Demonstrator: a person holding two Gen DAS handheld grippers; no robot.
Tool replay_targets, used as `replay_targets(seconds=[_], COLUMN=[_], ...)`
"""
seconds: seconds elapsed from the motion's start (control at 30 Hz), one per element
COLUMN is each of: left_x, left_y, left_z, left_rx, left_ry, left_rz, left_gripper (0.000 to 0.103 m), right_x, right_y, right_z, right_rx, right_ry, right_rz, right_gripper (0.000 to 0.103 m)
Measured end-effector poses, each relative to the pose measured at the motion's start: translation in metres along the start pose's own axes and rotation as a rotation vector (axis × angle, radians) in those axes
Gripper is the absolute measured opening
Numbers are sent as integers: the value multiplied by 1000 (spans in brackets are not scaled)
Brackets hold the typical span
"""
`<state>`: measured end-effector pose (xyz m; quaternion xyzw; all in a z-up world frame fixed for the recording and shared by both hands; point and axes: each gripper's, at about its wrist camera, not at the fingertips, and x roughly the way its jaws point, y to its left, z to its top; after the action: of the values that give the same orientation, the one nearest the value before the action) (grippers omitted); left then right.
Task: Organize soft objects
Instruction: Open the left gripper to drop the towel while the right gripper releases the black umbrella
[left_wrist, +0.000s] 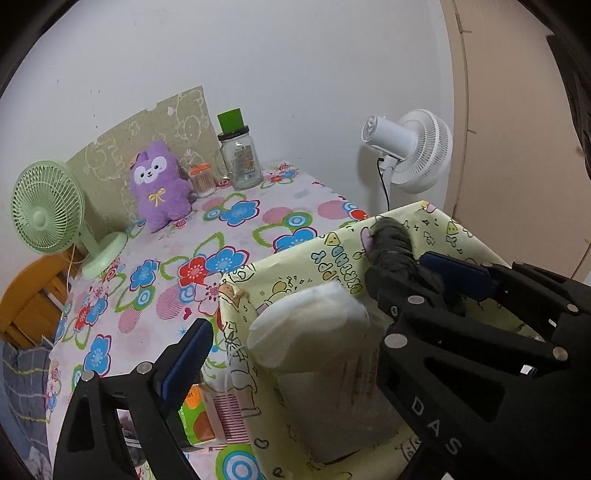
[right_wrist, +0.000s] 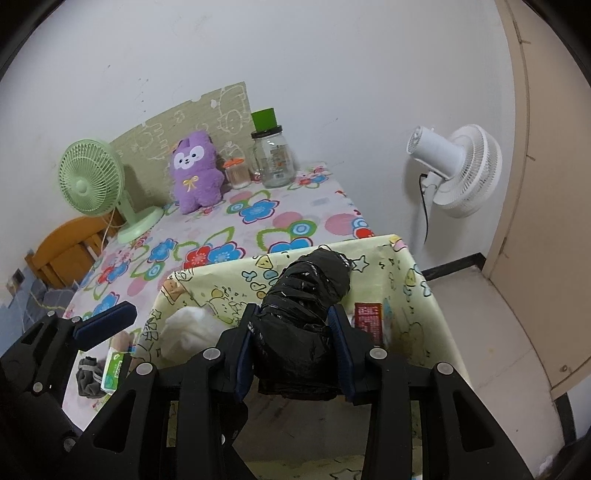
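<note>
While the right gripper (right_wrist: 293, 347) pinches the black roll of bags (right_wrist: 306, 306) over the yellow box (right_wrist: 406, 280), a few things could go wrong. Its pads press on the lower end of the roll only, and the top end leans out toward the far wall of the box. If the pads let go too early, I think the roll could tip, hit the rim and fall off the right edge of the tabletop (right_wrist: 258, 221), which runs just beside the box. The plastic is shiny and soft, so it may also slip.

The white soft pack (left_wrist: 310, 325) stands inside the box at its left wall. It sits between the fingers of the left gripper (left_wrist: 332, 302), which are spread wide and do not touch it. It looks tall and leaning, so a bump from the other gripper could knock it over.

Both grippers point down at a slant, toward the box, side by side and very close. They could bang into each other.

A green tissue pack (right_wrist: 116, 369) and a small grey cloth (right_wrist: 88, 376) lie on the tabletop just left of the box, at the near edge. The purple plush toy (right_wrist: 194, 170) sits at the far edge, well apart.
</note>
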<state>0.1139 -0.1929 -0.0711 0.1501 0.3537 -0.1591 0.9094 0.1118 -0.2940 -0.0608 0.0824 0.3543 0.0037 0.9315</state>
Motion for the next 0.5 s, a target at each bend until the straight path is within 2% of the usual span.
replay_targets(seconds=[0.07,0.13,0.23,0.5], left_x=[3,4,4,-4], left_y=[2,4,4,8], left_z=[0,0,1,-3], left_rx=[-7,-12,-16,-45], left_ry=[8,12,11,-1], left_rz=[-6,-16,-21,-37], left_gripper=[98,98,99,99], right_x=[2,2,1,-8], right_y=[0,0,1,7], right_z=[1,2,3,1], right_rx=[2,6,13,-3], right_ry=[6,0,-12,-21], right_rz=[4,3,1,-23], right_gripper=[55,69,76,82])
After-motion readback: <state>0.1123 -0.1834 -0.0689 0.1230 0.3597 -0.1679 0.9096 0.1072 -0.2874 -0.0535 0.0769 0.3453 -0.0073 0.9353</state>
